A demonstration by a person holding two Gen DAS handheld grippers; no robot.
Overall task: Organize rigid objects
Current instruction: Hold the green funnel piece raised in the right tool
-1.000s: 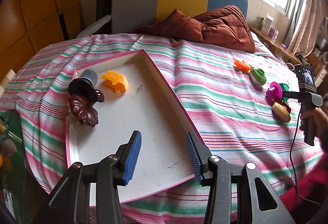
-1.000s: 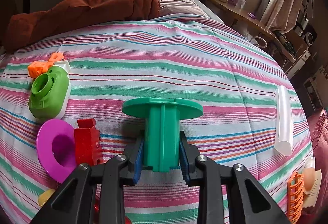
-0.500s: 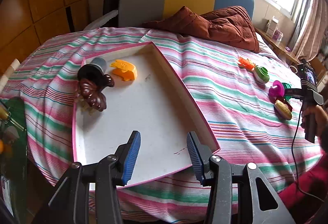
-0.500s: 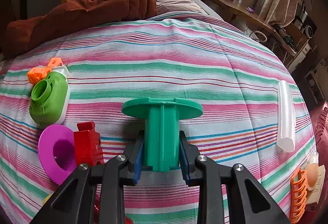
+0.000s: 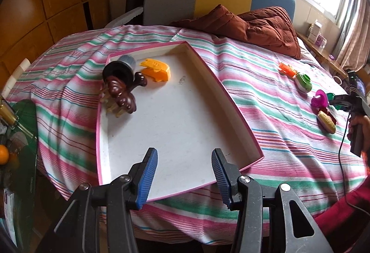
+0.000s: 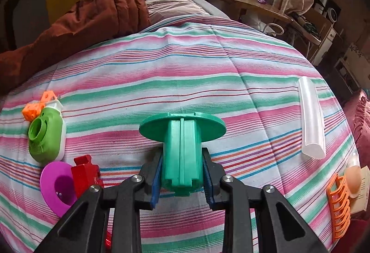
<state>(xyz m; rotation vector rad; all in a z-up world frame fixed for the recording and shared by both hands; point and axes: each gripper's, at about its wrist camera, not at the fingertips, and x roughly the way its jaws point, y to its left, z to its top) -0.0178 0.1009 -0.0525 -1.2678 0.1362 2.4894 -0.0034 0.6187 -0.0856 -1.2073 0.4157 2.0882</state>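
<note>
Partly hidden green spool [image 6: 182,151] (pads [image 6: 155,180] covering sides)

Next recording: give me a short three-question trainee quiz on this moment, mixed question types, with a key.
1. True or false: the right tongs are shut on the green spool.
2. Which item lies inside the pink-edged tray?
A. yellow-orange plastic piece
B. clear tube
C. purple disc
3. Fill in: the left tongs are ____, with nothing between their pads.

Key: 1 true; 2 A; 3 open.
</note>
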